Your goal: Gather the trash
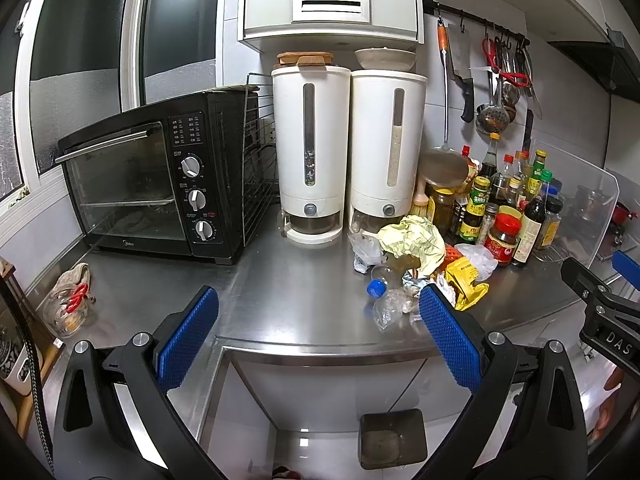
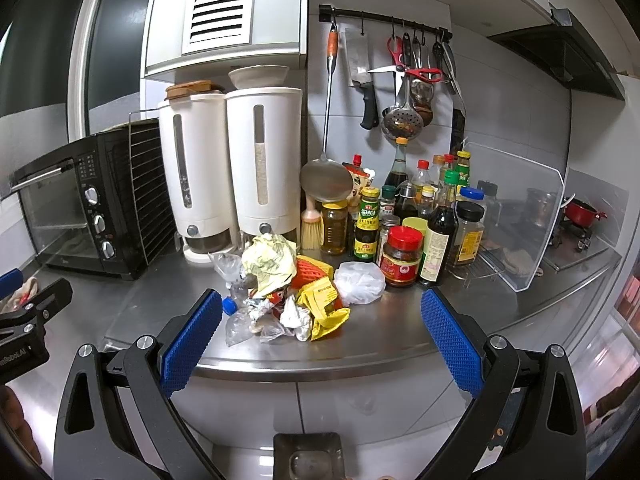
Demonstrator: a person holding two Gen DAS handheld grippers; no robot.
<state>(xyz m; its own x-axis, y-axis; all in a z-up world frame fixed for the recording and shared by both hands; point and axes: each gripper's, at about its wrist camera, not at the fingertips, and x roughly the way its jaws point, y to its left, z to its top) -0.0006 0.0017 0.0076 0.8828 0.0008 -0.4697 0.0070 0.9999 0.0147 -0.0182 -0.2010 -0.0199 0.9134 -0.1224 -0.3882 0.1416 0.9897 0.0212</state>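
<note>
1. Left gripper [image 1: 318,328]: released, jaws spread wide, holding nothing; hangs off the front edge of the steel surface [image 1: 288,280], not touching it.
2. Right gripper [image 2: 320,334]: released likewise, empty; the trash pile [image 2: 292,292] sits just ahead, between its fingers and slightly toward the left one.
3. Trash, contents: crumpled pale-yellow paper [image 2: 270,260] on top; yellow wrapper [image 2: 326,308] at the near side; clear bottle with blue cap [image 2: 229,306] to the left; white plastic bag [image 2: 360,282] to the right; crumpled clear film [image 2: 240,326] nearest the gripper.
4. Bin [image 2: 308,456]: dark, on the floor below the gripper, under the front edge of the surface.
5. Risk, judged: the condiment jars [image 2: 400,260] stand touching or just beside the white bag; a wide reach to the right likely knocks one over.
6. Risk, judged: the pile is loose and interleaved; lifting one piece probably drags others off the front edge, missing the bin.
7. Risk, judged: the bottle may roll; the thin film may slip from the pads.
8. Hidden: the orange item under the paper is mostly covered, kind unclear; the bottle body is largely buried.
9. Cut off: the bin's lower part in the right wrist view; the bin's contents are hard to make out.
</note>
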